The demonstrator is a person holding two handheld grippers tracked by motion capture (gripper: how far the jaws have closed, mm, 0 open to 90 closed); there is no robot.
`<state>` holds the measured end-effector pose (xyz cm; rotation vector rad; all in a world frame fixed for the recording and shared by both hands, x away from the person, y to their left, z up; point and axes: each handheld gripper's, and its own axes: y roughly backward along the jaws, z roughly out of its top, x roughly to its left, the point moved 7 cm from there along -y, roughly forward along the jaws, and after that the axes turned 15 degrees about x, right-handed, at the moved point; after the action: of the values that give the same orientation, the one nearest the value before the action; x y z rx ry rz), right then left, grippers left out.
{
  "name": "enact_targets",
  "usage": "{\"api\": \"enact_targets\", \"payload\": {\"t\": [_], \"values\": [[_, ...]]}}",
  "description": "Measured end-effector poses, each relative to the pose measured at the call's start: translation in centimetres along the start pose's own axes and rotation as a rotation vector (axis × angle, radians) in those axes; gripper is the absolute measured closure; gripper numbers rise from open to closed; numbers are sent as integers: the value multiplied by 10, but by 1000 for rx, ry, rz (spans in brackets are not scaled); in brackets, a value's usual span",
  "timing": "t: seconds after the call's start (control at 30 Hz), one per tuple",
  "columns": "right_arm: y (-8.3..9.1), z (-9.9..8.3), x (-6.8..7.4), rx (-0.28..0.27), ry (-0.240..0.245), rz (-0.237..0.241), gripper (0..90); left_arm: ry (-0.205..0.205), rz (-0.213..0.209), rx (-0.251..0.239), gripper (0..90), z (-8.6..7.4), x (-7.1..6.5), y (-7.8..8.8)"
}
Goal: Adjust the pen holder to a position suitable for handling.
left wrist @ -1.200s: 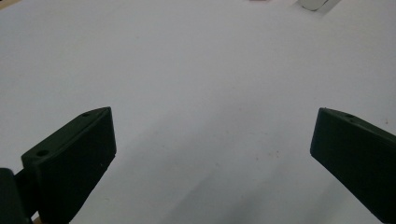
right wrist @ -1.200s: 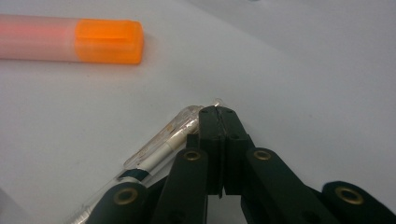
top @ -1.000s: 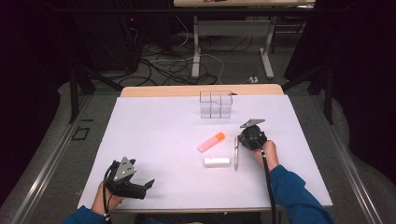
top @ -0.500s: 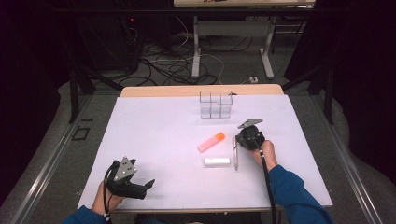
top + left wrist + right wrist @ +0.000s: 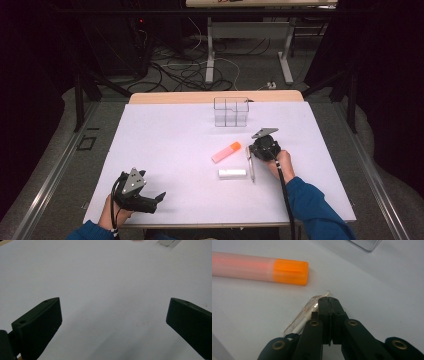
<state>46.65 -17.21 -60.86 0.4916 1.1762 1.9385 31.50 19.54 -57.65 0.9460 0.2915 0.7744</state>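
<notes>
On the white table (image 5: 165,145) | right tool (image 5: 328,300) clenched beside pen (image 5: 307,312) | left tool (image 5: 113,322) released | no writing legible

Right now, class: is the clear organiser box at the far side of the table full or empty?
Empty. In the high view the clear organiser box shows the table through its see-through compartments, with nothing inside.

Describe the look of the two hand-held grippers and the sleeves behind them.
Both are black. The left hand-held gripper carries a grey three-cornered plate with small holes, and its blocky matte jaws have small holes near the tips. The right hand-held gripper has slim black linkage arms with brass-coloured rivets, a grey plate on top and a black cable trailing back. Both sleeves are blue.
</notes>
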Motion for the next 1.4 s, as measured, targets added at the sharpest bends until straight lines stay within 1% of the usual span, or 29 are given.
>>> {"api": "enact_targets", "payload": {"t": [0.03,0.13,0.27,0.37,0.5,0.53,0.57,0.6,0.67,0.7,0.73,0.77,0.8,0.87,0.9,0.93,0.97,1.0,1.03,1.13,1.17,1.2,1.23,1.27,1.3,1.33,1.37,1.4], "values": [[0,0,0,1,10,-1,896,2,-2,1,3,0,0,0],[-1,1,3,1,-4,6,896,2,-2,0,3,0,0,0],[-1,2,3,-1,5,12,893,1,-2,-1,3,0,0,0],[-1,2,3,-4,5,17,892,-2,-6,9,3,0,0,0],[-1,3,4,-5,13,17,891,0,-7,6,3,0,-1,0],[-2,4,4,-10,4,20,891,-1,-3,1,3,0,0,0],[-2,3,4,-9,6,17,891,-2,1,-4,3,0,0,0],[-2,4,5,-11,6,26,891,-7,-2,7,3,0,0,1],[-2,4,6,-10,18,20,891,-5,-7,9,3,0,-1,0],[-3,4,6,-10,16,21,891,-5,-7,9,3,0,-1,0],[-2,4,6,-4,15,20,891,-5,-3,-2,3,0,0,0],[-2,4,6,-1,15,18,889,-5,-4,1,3,0,0,0],[-2,4,6,-9,7,22,887,-1,-4,0,3,0,-1,0],[-2,4,6,-6,-9,22,873,-1,-4,-2,3,0,-1,0],[-2,4,5,-6,-10,24,867,-6,-9,8,3,0,-1,1],[-1,3,5,-4,-8,28,859,-2,-4,-3,3,0,-1,0],[-1,2,5,-2,-17,32,853,-7,0,-5,3,0,0,1],[0,2,5,6,-35,28,842,-8,-4,5,3,0,0,2],[1,0,5,10,-27,31,833,-12,-2,8,3,-1,1,2],[5,-3,5,21,-42,28,798,-8,-1,4,3,0,0,2],[6,-4,6,24,-48,31,783,-8,0,3,3,0,0,2],[8,-5,6,24,-64,33,772,-8,-3,2,3,0,0,2],[10,-6,6,24,-59,41,760,-6,-1,-3,3,0,0,2],[12,-7,5,18,-50,37,738,0,-1,-6,3,0,0,2],[14,-7,6,1,-71,42,722,-2,-7,0,3,0,0,2],[17,-9,6,12,-63,45,707,-3,-6,2,3,0,0,2],[19,-9,7,10,-71,45,686,-3,-6,1,3,0,0,2],[21,-10,8,10,-74,56,664,-4,-2,-3,3,0,0,2]]}}
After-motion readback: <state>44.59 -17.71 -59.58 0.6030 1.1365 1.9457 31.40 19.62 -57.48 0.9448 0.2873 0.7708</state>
